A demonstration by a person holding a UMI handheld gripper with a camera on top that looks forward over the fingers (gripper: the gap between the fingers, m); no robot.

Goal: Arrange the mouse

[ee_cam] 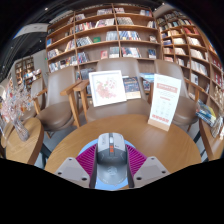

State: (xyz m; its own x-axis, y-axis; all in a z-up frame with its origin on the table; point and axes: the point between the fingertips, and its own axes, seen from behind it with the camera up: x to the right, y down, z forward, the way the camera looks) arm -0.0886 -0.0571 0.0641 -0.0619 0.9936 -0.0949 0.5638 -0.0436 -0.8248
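Note:
A grey computer mouse (111,152) with an orange scroll wheel sits between my gripper's (111,158) two fingers, above the round wooden table (150,138). The magenta pads (88,157) press against both sides of the mouse. The mouse's rear end is hidden below the fingers. The gripper is shut on the mouse and holds it over the table's near part.
An upright sign card (163,102) stands on the table to the right, and a display board (107,87) stands at its far side. Wooden chairs (60,105) ring the table. Bookshelves (105,40) fill the back wall.

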